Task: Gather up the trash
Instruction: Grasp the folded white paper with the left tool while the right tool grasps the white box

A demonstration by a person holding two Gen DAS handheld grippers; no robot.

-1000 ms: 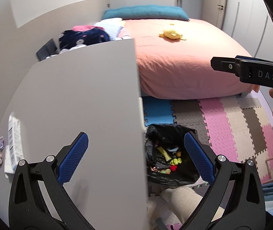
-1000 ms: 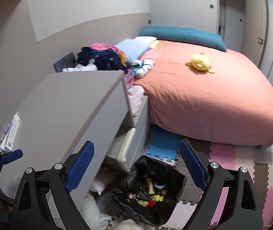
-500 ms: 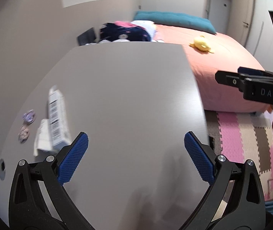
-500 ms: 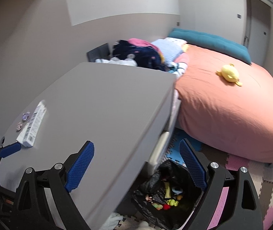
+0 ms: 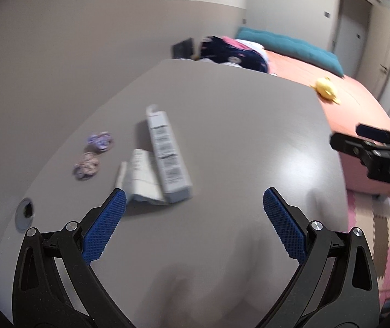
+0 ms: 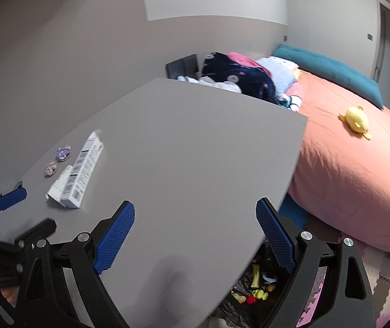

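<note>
Both grippers, left (image 5: 195,205) and right (image 6: 195,220), jaws apart, empty, over counter (image 5: 236,125). Trash left: box (image 5: 167,154), crumpled paper (image 5: 140,179), two wrappers (image 5: 93,153) on counter's left. Bag (image 6: 255,295) on floor below already holds some bits. Judged partway

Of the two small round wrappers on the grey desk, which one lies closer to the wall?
The purple wrapper. It lies nearer the wall and farther from the left gripper than the pinkish wrapper, which lies toward the cable hole.
</note>
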